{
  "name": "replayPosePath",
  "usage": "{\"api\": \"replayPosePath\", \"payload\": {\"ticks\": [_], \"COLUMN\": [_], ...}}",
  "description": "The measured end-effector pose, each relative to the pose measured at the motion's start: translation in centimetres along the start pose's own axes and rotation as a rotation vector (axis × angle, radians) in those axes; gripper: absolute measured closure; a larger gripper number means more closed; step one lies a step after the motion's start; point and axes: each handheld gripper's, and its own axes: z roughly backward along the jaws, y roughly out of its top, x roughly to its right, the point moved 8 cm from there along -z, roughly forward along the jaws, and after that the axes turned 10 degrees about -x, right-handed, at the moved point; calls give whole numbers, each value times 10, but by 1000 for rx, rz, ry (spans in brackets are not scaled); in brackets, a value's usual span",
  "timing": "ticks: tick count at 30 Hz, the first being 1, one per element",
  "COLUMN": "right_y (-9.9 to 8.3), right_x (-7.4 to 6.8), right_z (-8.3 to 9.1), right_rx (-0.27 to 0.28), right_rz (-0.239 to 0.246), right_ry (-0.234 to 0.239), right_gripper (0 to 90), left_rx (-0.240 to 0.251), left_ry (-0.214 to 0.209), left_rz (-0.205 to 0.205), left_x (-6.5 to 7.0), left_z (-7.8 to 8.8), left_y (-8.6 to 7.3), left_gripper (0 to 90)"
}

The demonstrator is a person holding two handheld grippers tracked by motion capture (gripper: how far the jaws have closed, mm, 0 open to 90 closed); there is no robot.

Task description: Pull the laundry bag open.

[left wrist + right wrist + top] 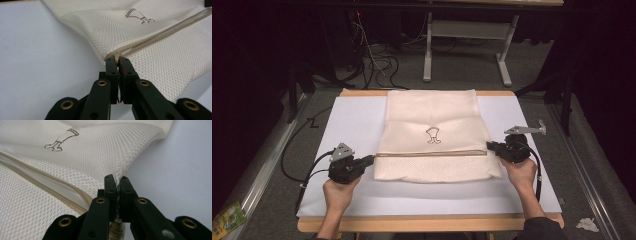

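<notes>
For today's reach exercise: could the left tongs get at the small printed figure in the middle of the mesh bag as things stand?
Probably not right now: the left tongs are shut on the mesh bag at its zip end. The printed figure lies uncovered, so letting go would likely leave the way free.

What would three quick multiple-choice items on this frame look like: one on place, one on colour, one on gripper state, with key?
1. Where does the left gripper meet the mesh bag?
A. At its far edge
B. At its left edge, at the zipper line
C. On the printed motif

2. What colour is the sheet under the bag?
A. White
B. Red
C. Black

3. How does the right gripper stand?
A. Wide open above the bag
B. Lying off the table
C. Shut on the bag's edge

Key: B, its jaws pinch where the zipper ends; A, the sheet shows white around the bag; C, mesh is pinched between closed jaws.
</notes>
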Motion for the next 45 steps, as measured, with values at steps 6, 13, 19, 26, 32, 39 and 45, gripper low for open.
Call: {"api": "replayPosePath", "payload": {"ticks": [6, 13, 19, 26, 32, 39, 45], "right_y": [-9, -23, -29, -35, -40, -45, -48], "right_x": [-3, -8, -11, -14, -17, -18, -18], "right_z": [-2, -5, -7, -10, -10, -13, -15], "right_rx": [3, 1, -13, -11, -17, -23, -31], "right_rz": [-13, -18, -14, -17, -14, -12, -1], "right_ry": [19, 46, 55, 58, 51, 50, 38], "right_gripper": [883, 877, 867, 856, 853, 836, 831], "left_rx": [-11, -33, -48, -99, -111, -134, -143], "left_ry": [2, 6, -6, 10, 12, 40, 47], "left_rz": [1, 1, 3, 2, -6, -13, -25], "left_x": [0, 0, 4, 5, 8, 8, 10], "left_z": [-2, -4, 0, -1, 0, -2, -5], "left_y": [-1, -6, -13, -19, -23, -27, -31], "left_gripper": [870, 868, 867, 864, 863, 861, 861]}}
